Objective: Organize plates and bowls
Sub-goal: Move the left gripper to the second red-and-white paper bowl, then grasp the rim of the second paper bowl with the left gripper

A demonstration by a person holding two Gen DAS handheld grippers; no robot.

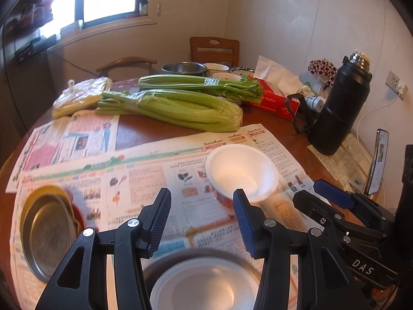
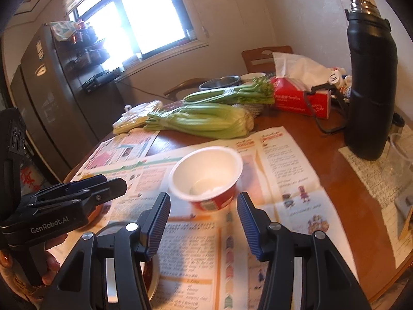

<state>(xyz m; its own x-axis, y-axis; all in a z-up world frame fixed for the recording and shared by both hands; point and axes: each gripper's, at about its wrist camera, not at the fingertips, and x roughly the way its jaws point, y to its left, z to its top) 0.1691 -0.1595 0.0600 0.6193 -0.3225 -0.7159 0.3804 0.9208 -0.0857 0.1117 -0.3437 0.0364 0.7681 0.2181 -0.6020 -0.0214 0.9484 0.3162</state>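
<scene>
Bowl [image 2: 206, 174] unheld on newspaper [image 2: 284, 175]; both jaws parted, empty; gripper bodies read "GenRobot.AI", "DAS".

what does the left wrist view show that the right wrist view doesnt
Only the left wrist view shows the metal plate at the near left of the newspaper, the white dish under the left hand-held gripper, and the phone. Only the right wrist view shows the refrigerator and the hand holding the left hand-held gripper. Both show the red paper bowl, celery, tissue box and black flask.
</scene>
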